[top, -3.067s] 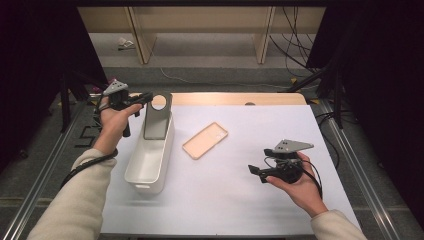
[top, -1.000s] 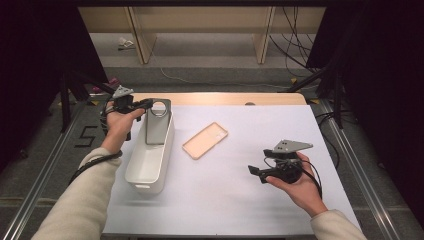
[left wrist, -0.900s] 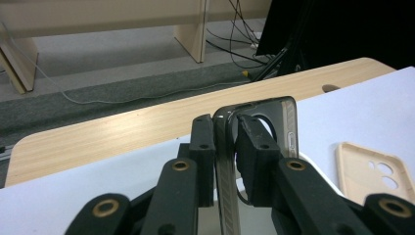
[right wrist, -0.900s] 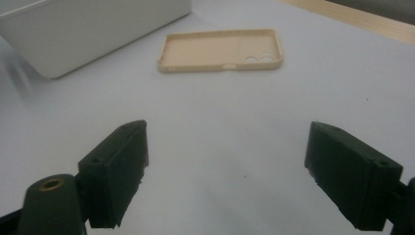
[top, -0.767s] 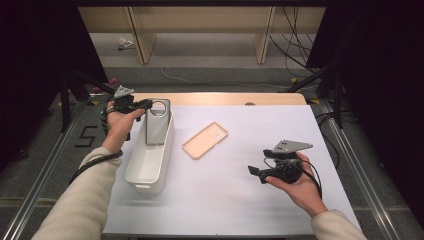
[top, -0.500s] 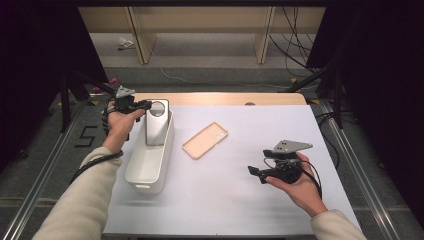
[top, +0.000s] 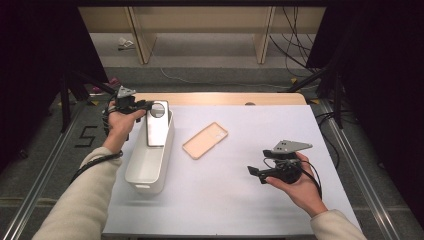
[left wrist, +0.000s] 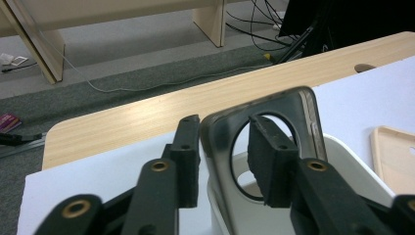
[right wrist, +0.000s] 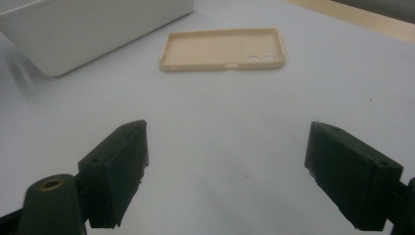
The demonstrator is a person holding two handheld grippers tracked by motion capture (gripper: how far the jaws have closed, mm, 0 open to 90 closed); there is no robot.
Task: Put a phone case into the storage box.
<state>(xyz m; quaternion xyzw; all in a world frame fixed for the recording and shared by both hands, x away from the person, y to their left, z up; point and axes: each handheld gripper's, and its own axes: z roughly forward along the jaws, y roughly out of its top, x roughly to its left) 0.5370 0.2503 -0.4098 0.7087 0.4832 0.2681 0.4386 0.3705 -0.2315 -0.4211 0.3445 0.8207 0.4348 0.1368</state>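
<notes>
At the far left end of the white table (top: 235, 200), the left gripper (top: 142, 104) is held beside the far end of a white bin (top: 150, 170). A grey phone case (top: 157, 122) is seen leaning in that bin, its top end with the round camera hole resting at the bin's far rim and its lower end down inside. In the left gripper view, the upper edge of the grey phone case (left wrist: 254, 122) is found between the two black jaws of the left gripper (left wrist: 222, 147): one jaw stands just outside the case's corner, the other is seen through the round hole behind the case wall. The jaws have just been opening, and a small gap shows on the hole side, so the case is no longer pinched, although it is between the pads.

Near the right front of the table, the right gripper (top: 256, 172) is held low in the person's right hand (top: 297, 182), pointed toward the middle of the table. Its jaws are spread wide apart, with nothing between them. A beige phone case (top: 205, 140) lies flat, open side up, between the bin and this gripper, well apart from both grippers. In the right gripper view, the beige phone case (right wrist: 225, 49) is seen ahead of the jaws of the right gripper (right wrist: 227, 171), beside the bin's corner (right wrist: 88, 29).
</notes>
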